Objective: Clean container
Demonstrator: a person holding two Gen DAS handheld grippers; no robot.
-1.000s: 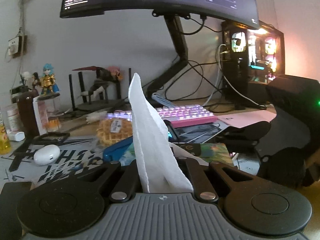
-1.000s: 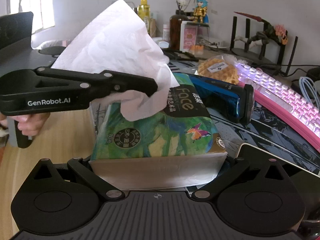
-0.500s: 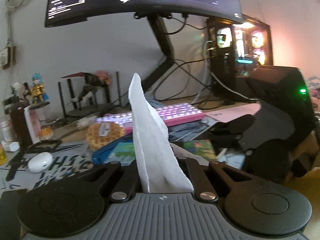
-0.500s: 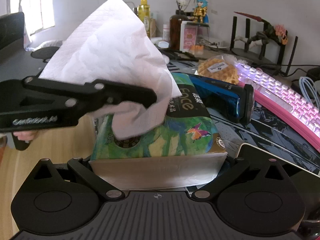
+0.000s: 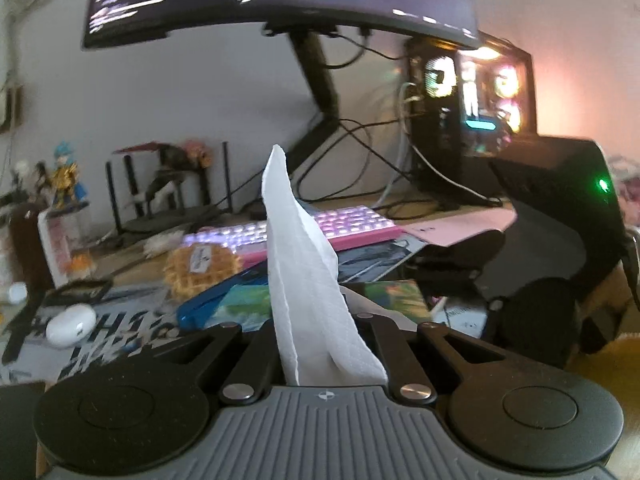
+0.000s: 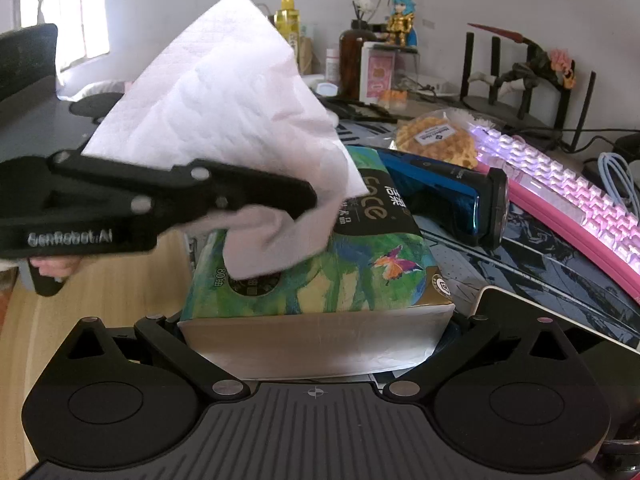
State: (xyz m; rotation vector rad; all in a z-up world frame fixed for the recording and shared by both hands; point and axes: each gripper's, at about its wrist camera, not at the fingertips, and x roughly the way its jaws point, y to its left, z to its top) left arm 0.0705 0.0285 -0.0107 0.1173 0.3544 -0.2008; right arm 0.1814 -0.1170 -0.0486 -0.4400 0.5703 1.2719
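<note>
At far left of the right wrist view, your left gripper (image 6: 308, 200) reaches in from the side, its jaws closed tight on a white tissue (image 6: 224, 100) that fans up above the fingers and droops below them. A hand (image 6: 52, 268) shows under its handle. Just right of it, and partly beneath the hanging tissue, sits the green tissue pack (image 6: 320, 264); your right gripper (image 6: 316, 320) has a finger against each side of the pack's near end and clamps it. Farther right, a blue shaver (image 6: 444, 196) lies against the pack, a wrapped waffle (image 6: 436, 140) behind it, and a pink keyboard (image 6: 560, 184) runs along the edge. Seen from the left wrist, an earbud case (image 5: 70, 326) lies at left, the tissue (image 5: 304, 280) stands upright at centre between the closed fingers, and a lit computer tower (image 5: 468, 120) stands at right. No container can be told apart among these things.
</note>
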